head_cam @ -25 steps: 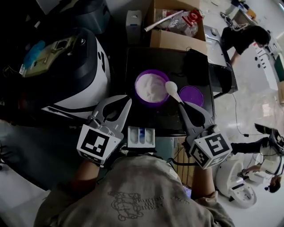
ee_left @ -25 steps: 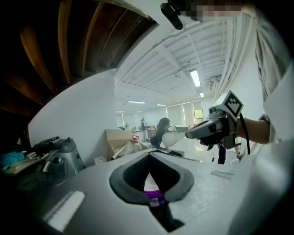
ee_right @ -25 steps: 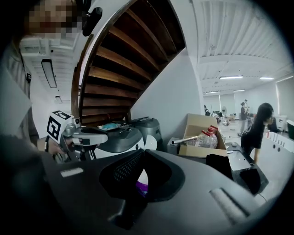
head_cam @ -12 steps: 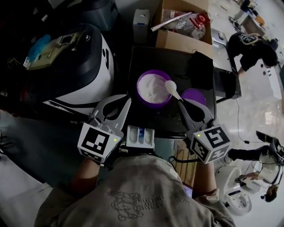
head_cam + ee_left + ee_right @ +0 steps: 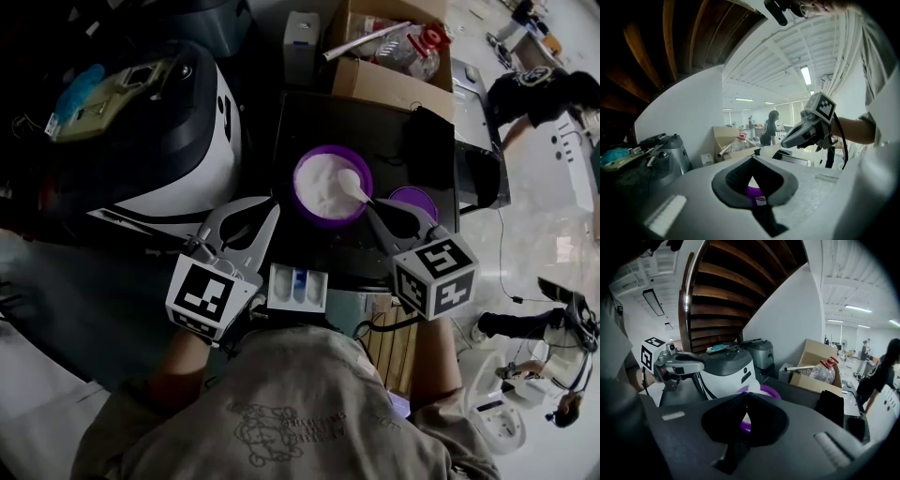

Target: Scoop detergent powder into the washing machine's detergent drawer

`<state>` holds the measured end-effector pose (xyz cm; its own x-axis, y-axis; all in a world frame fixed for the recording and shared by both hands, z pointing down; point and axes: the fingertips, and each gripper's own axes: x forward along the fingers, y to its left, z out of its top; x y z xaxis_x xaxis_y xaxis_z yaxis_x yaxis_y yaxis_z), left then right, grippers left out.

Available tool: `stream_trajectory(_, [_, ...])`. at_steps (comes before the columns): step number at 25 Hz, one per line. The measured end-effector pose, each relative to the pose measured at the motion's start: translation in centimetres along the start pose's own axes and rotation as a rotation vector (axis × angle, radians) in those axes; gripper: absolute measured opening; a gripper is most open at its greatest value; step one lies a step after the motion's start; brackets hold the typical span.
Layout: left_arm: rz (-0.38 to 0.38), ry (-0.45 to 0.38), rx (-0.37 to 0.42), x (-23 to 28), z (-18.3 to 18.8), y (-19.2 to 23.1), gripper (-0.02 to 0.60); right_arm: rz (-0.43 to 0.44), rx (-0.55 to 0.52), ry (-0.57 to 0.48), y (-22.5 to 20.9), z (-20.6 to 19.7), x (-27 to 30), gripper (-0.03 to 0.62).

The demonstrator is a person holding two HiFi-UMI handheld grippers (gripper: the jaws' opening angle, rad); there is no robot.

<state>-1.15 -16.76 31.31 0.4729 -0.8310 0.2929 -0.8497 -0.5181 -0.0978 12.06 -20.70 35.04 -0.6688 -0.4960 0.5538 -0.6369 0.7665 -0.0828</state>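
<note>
A purple bowl (image 5: 316, 214) full of white detergent powder (image 5: 323, 183) stands on the dark washer top. My right gripper (image 5: 373, 208) is shut on the handle of a white spoon (image 5: 352, 185), whose scoop end lies on the powder at the bowl's right side. In the right gripper view the bowl (image 5: 765, 391) shows just past the closed jaws (image 5: 744, 394). My left gripper (image 5: 270, 214) hovers left of the bowl, shut and holding nothing. The open detergent drawer (image 5: 298, 286), with white and blue compartments, juts out at the washer's front between both grippers.
The purple lid (image 5: 415, 200) lies right of the bowl. A black pouch (image 5: 431, 141) rests behind it. A cardboard box (image 5: 389, 82) with a plastic bottle (image 5: 408, 47) stands at the back. A white-and-black machine (image 5: 178, 150) sits at left. A person (image 5: 534, 89) bends far right.
My right gripper has swung left and the spoon's scoop end has moved from the bowl's right rim onto the powder. The left gripper has stayed put.
</note>
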Motion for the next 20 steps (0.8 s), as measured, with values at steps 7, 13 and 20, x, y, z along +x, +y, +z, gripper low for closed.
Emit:
stream_trajectory(7, [0.003, 0.007, -0.001, 0.1, -0.9, 1.2, 0.0, 0.015, -0.004, 0.114, -0.5, -1.6, 3.3, 0.031])
stream_trajectory(13, [-0.002, 0.019, -0.017, 0.3, -1.7, 2.1, 0.0, 0.011, -0.018, 0.194, -0.9, -2.8, 5.5, 0.031])
stream_trajectory(20, [-0.007, 0.028, -0.04, 0.3, -2.7, 2.9, 0.0, 0.008, -0.017, 0.261, -1.3, -3.9, 6.9, 0.031])
